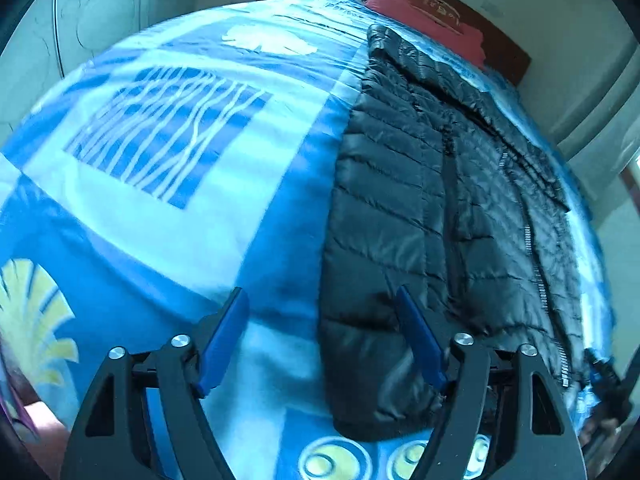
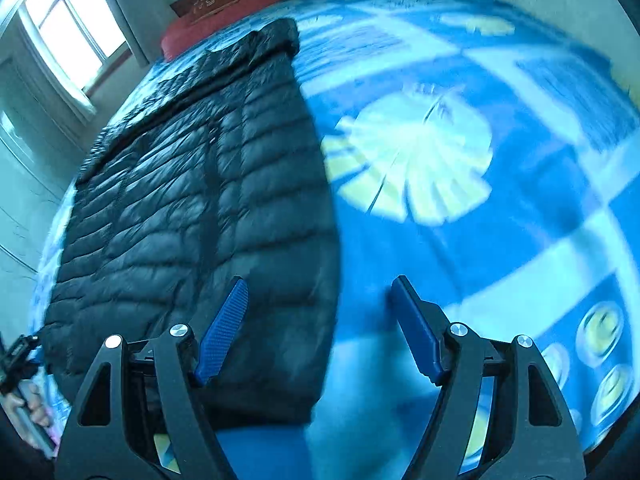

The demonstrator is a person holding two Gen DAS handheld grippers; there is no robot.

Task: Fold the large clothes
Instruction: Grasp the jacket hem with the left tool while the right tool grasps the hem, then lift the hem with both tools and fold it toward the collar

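Both our left tongs [image 1: 322, 336] and right tongs [image 2: 320, 328] gape, released, straddling the black jacket's [image 1: 420, 200] hem edge; next we pinch it.

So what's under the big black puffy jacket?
The black puffy jacket lies flat on a blue patterned bedspread, which shows all around it. A red pillow sits past its far end. Anything hidden beneath the jacket itself can't be seen.

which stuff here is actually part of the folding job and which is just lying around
Part of the job:
- black puffer jacket, spread flat on the bed
- left gripper, open above it
- right gripper, open above it

Just lying about:
- blue patterned bedspread
- red pillow by the headboard
- window
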